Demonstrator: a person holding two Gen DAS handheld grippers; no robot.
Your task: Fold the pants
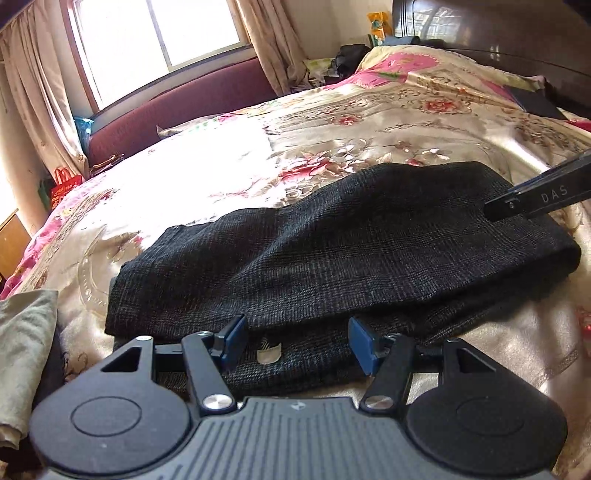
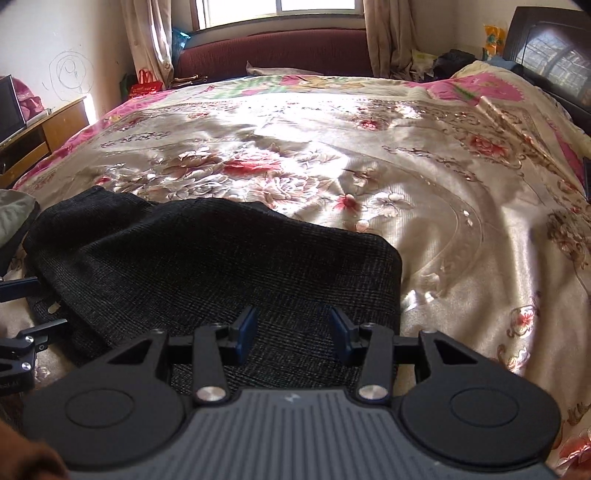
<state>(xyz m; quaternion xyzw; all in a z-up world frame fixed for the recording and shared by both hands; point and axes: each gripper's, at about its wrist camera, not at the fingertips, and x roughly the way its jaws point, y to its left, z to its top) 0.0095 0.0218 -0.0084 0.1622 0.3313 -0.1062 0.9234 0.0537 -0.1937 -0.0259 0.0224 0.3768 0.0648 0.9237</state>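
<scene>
Hovering with jaws spread and empty, the left gripper and right gripper hang over the dark pants, folded on a floral bedspread; beyond it, a maroon sofa under the window.

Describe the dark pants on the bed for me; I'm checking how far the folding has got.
The pants are dark charcoal with a faint check, a woven, slightly coarse cloth. They lie folded over on themselves in layers across the near part of the floral bedspread, the upper layer rumpled, a lower layer showing at the near edge with a small pale label. Both hand-held grippers, left and right, hang over them with jaws apart, gripping nothing.
</scene>
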